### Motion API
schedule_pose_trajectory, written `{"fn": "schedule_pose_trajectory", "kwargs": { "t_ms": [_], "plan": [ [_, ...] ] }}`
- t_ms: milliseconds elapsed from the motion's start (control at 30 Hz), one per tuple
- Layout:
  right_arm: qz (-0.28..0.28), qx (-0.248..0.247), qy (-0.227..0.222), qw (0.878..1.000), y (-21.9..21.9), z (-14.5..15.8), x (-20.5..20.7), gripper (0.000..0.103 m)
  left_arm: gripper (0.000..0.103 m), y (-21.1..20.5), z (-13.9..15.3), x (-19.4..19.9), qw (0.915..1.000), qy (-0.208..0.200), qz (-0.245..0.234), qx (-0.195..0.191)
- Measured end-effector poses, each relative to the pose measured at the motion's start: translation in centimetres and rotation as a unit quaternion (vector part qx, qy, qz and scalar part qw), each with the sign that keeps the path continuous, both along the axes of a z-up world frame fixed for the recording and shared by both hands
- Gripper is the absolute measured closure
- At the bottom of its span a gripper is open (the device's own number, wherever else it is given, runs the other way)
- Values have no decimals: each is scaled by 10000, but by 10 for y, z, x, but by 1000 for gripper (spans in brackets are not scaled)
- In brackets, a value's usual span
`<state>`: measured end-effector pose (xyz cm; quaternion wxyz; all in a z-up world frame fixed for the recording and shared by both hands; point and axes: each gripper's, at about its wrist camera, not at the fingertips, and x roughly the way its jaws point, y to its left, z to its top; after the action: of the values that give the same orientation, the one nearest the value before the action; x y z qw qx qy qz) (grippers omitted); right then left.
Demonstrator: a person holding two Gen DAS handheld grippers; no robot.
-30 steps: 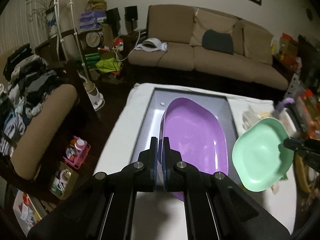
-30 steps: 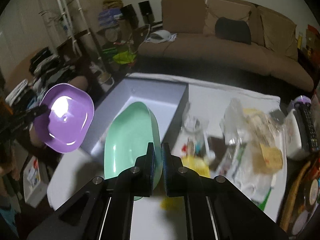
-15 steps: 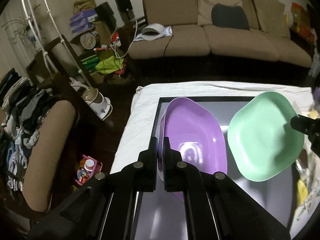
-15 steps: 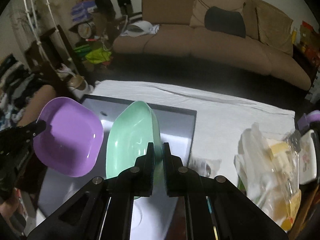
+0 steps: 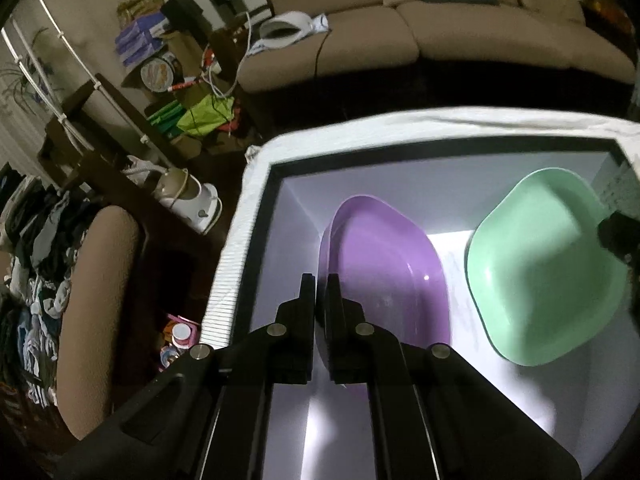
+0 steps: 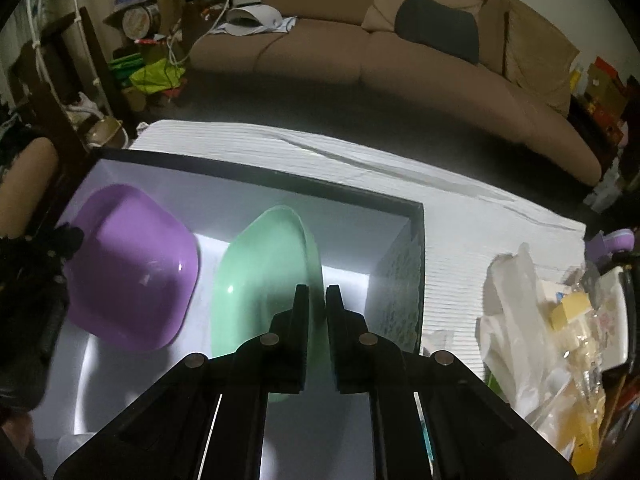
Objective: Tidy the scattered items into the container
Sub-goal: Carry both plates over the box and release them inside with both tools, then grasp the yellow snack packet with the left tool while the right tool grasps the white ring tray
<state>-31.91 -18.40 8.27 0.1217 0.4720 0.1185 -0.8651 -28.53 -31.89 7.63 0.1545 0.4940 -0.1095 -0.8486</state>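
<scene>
A purple bowl (image 5: 384, 272) hangs tilted inside the black-rimmed white box (image 5: 256, 240), and my left gripper (image 5: 321, 280) pinches its near rim, the jaws just starting to open. Beside it on the right, a mint-green bowl (image 5: 540, 264) is also inside the box. In the right wrist view my right gripper (image 6: 317, 292) grips the green bowl (image 6: 264, 272) by its rim, jaws likewise starting to open. The purple bowl (image 6: 128, 264) sits to the left of it, within the box walls (image 6: 280, 178).
The box stands on a table under a white ribbed cloth (image 6: 460, 232). Plastic bags and packets (image 6: 540, 320) are piled on the table's right side. A tan sofa (image 6: 400, 60) lies beyond, and an armchair (image 5: 96, 280) with floor clutter is to the left.
Both grippers have come down and forward with their bowls, from above the table to inside the box. The two bowls now sit side by side, lower between the walls.
</scene>
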Motion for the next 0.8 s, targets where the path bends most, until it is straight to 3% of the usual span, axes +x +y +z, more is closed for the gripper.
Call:
{"fn": "schedule_pose_trajectory", "kwargs": {
  "t_ms": [67,167,200,267,367,567,800],
  "plan": [
    [-53,174,-186,9997,-3,-6,-5,90,93,0,-8,-5,9998,-168,46,-57],
    [18,122,-212,9997,0,-2,-4,56,73,4,-8,-4,9995,-192,-7,-238],
    [78,87,-129,9998,1,2,-1,53,61,5,-5,-2,9994,-119,-14,-321],
    [203,191,60,9996,5,13,6,53,48,6,6,7,9990,62,-46,-440],
    [242,199,164,9994,20,25,15,52,47,5,24,21,9987,209,-25,-471],
    [206,57,233,9995,60,53,43,48,45,8,67,66,9987,499,-104,-53],
    [187,-69,365,9991,131,88,91,45,45,49,134,140,9944,931,-492,91]
  ]
}}
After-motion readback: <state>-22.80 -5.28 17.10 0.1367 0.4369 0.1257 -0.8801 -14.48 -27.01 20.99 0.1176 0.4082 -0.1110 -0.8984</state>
